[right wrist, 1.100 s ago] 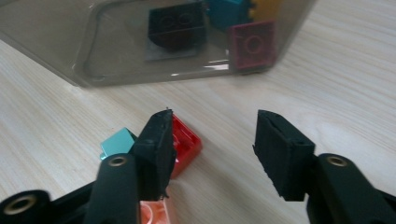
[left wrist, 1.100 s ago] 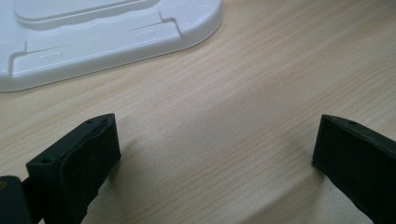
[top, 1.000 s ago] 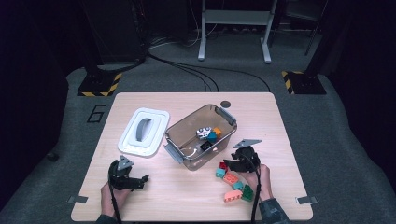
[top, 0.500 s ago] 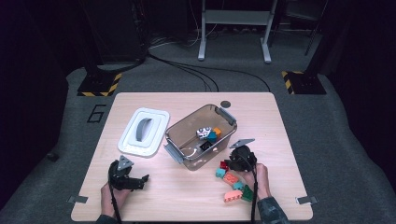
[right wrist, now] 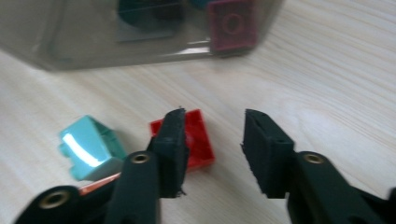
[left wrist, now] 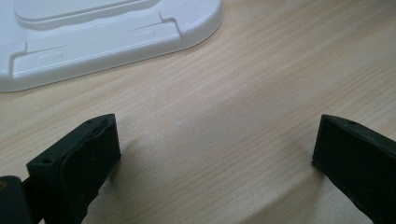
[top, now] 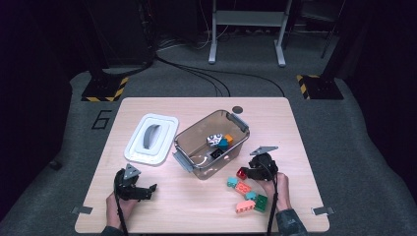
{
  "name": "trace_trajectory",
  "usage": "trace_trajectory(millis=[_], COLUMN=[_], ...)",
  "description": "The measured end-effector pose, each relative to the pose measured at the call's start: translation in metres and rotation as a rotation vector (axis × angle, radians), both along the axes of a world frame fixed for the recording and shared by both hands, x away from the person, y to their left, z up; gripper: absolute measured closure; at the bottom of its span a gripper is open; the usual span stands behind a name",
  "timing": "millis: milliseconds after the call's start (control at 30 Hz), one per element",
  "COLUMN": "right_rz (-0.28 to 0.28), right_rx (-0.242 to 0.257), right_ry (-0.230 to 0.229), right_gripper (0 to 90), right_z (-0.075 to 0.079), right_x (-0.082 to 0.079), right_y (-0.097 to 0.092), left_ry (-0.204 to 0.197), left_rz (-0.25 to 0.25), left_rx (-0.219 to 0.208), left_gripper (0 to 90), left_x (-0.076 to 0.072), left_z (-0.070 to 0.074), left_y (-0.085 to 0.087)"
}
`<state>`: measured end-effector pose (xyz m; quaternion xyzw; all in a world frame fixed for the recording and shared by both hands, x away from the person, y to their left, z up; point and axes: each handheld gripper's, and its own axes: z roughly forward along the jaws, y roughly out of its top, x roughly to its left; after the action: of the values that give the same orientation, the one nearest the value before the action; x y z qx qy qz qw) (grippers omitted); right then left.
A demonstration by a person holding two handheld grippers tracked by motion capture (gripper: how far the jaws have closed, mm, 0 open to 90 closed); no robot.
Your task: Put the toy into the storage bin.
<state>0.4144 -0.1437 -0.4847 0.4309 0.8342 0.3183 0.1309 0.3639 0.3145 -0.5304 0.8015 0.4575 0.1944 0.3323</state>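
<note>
My right gripper (top: 248, 172) hovers low over the table just right of the clear bin (top: 183, 132). In the right gripper view its jaws have just been opening, and the gap of the right gripper (right wrist: 215, 122) holds nothing. A red brick (right wrist: 201, 140) lies flat on the wood behind its left finger (right wrist: 172, 140), outside the gap. The same red brick (top: 241, 173) sits at the gripper's tip in the high view. My left gripper (top: 147, 189) rests at the front left, open wide over bare wood (left wrist: 215, 140).
Several loose bricks lie front right, among them a teal one (right wrist: 88, 147), a salmon one (top: 242, 187) and a green one (top: 260, 202). The bin (right wrist: 70, 37) holds a few pieces. A white lid (top: 151, 138) lies left of it, its edge (left wrist: 93, 37) ahead of my left jaws.
The right gripper has shifted only slightly beside the red brick. The left gripper has not moved.
</note>
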Motion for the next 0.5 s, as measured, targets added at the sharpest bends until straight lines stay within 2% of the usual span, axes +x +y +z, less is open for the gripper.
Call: trace_trajectory(millis=[133,200,267,333,400,500], right_rz=[0.043,0.049,0.049,0.049,0.035,0.029], right_rx=[-0.028,-0.029,-0.054,-0.045,-0.042,-0.022], right_ry=[0.035,0.046,0.071,0.103,0.102,0.078], right_gripper=[46.2,46.3,46.2,46.3,47.3,48.3], right_z=[0.0,-0.001,-0.004,-0.007,-0.007,-0.003], right_x=[0.003,0.004,0.006,0.008,0.008,0.006], right_y=[0.01,0.012,0.016,0.017,0.017,0.014], left_ry=[0.0,0.002,0.001,0.001,0.0,0.0], left_rz=[0.0,-0.001,-0.001,-0.001,0.0,0.0], left_rx=[0.0,0.001,0.0,0.001,0.0,0.0], left_gripper=[0.6,0.6,0.6,0.6,0.6,0.6], left_x=[0.0,0.0,0.0,0.0,0.0,0.0], left_z=[0.0,0.0,0.0,0.0,0.0,0.0], left_y=[0.0,0.0,0.0,0.0,0.0,0.0])
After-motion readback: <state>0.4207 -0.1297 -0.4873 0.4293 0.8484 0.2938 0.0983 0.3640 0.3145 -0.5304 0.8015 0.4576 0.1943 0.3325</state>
